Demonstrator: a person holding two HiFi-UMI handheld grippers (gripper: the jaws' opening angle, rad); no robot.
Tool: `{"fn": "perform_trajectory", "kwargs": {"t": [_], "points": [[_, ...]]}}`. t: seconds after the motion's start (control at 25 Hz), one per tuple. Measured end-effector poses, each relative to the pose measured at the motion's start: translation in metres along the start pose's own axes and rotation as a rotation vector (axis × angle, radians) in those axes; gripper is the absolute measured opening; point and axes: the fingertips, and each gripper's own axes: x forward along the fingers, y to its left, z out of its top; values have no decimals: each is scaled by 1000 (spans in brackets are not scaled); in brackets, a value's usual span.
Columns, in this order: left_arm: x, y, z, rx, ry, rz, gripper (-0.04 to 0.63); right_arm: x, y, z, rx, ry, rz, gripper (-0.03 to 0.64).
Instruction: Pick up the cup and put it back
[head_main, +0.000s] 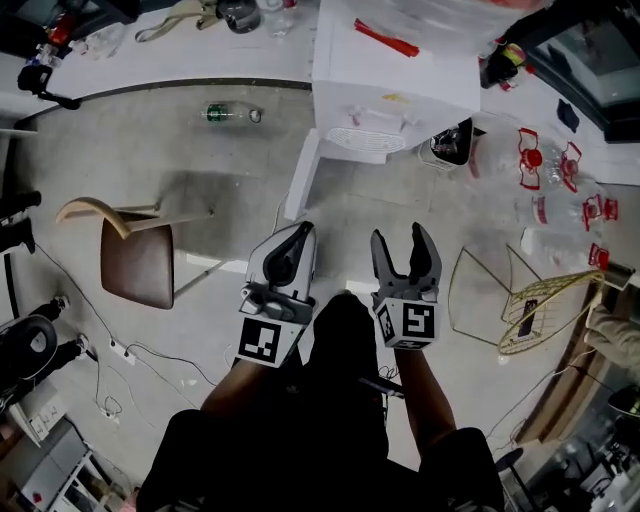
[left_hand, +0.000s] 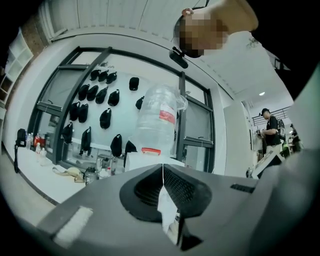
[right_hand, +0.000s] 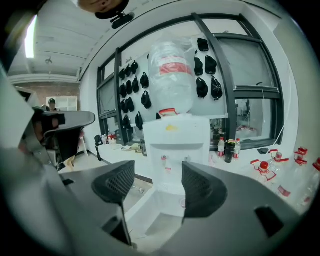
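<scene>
The left claw (head_main: 302, 234) is shut on nothing; the right claw (head_main: 400, 238) is held open and empty; a white water dispenser (right_hand: 175, 145) stands at 12 o'clock; the red label on its bottle (right_hand: 171, 75) is unreadable; the cup cannot be made out.

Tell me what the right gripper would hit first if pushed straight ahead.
Probably the white water dispenser: it is framed between the open, empty jaws of the right gripper. Nothing nearer shows, though depth is unclear.

the water dispenser (left_hand: 141, 161) is mostly hidden behind the left gripper (left_hand: 162, 167), whose jaws are together; in the head view its bottle (head_main: 430, 18) is cut off by the top edge
</scene>
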Motion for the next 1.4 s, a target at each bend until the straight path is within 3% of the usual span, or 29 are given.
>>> {"fn": "perform_trajectory", "kwargs": {"t": [0.36,0.84,1.4], "points": [[66,46,-145,12,-44,-31,8,85,-23,-131,19,34,-4,281],[95,68,-274,46,-138,-59,8,178,-65,-284,-19,-40,3,281],[107,66,-304,-5,-120,-96,8,256,-97,-357,-3,6,-73,282]]}}
